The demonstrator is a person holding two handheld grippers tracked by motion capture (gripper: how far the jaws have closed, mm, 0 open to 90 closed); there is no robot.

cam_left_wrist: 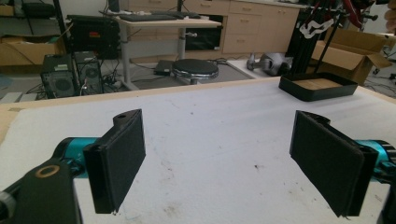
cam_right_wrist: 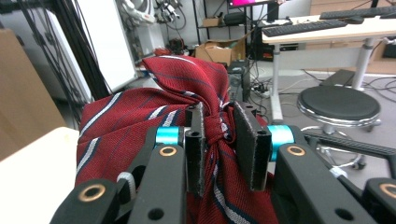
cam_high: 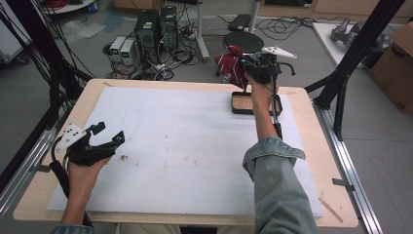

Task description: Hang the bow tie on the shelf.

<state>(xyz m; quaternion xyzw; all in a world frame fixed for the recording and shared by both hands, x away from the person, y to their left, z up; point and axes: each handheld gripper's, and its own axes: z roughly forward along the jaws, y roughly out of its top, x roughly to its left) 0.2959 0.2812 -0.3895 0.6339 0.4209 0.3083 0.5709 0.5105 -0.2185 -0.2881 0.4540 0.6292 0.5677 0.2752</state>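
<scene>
A dark red tie with white and navy stripes [cam_high: 232,65] hangs bunched in the air above the table's far right edge, with my right gripper [cam_high: 246,62] shut on it. In the right gripper view the jaws pinch the tie [cam_right_wrist: 182,107] at a gathered waist, right gripper [cam_right_wrist: 218,140]. Just below and toward me sits a black tray with a tan floor [cam_high: 242,103], also seen far right in the left gripper view as the tray [cam_left_wrist: 317,87]. My left gripper [cam_high: 109,134] rests near the table's left side, left gripper [cam_left_wrist: 219,158] open with nothing between its pads.
A white foam sheet [cam_high: 185,146] covers the wooden table. Beyond the far edge stand a round black stool [cam_high: 249,40], computer towers [cam_high: 156,29] and cables on the floor. Black frame posts [cam_high: 350,58] rise at the right, and a cardboard box [cam_high: 397,63] sits further right.
</scene>
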